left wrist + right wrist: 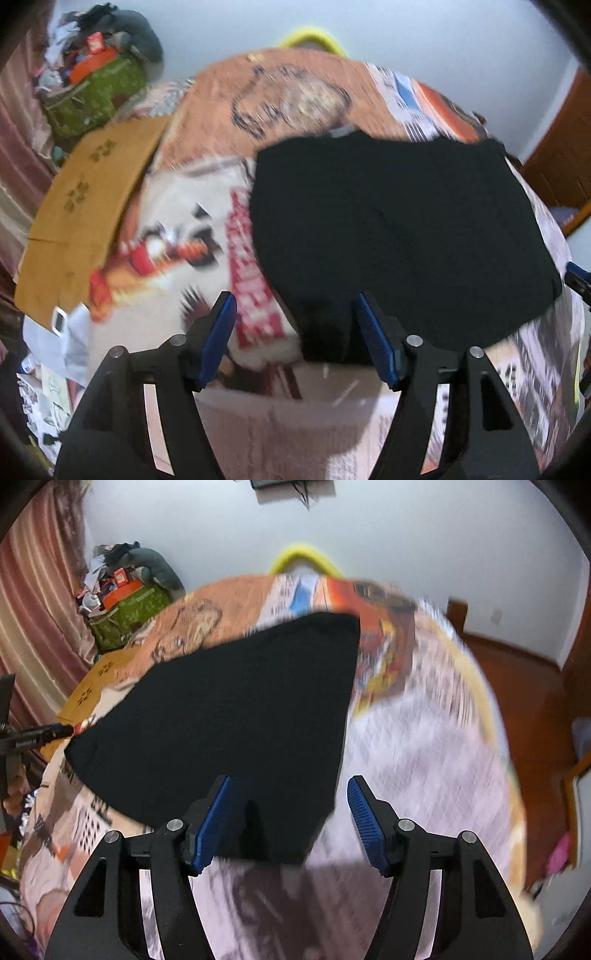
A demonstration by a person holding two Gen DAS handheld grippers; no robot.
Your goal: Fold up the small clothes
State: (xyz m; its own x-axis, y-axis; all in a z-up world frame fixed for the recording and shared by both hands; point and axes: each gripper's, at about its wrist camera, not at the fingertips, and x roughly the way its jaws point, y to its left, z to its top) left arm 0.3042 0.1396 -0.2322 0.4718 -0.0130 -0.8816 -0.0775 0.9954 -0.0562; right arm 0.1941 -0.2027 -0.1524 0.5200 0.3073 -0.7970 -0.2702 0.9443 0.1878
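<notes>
A black garment (399, 229) lies spread flat on a table covered with printed paper sheets (207, 155). My left gripper (293, 299) hovers open over the garment's near left corner, and its blue pads press on nothing. Its tip also shows at the left edge of the right wrist view, by the left gripper (55, 731) side of the cloth. In that view the garment (229, 709) narrows toward me. My right gripper (290, 781) stands open over the near right corner, holding nothing. The right gripper (578, 278) peeks in at the left view's right edge.
A flat cardboard sheet (85, 206) lies at the table's left side, with a small white device (59, 319) near it. A green bag of clutter (96, 88) stands behind it by a pink curtain (37, 590). A yellow curved object (314, 37) rises past the far edge. Wooden floor (517, 686) lies right.
</notes>
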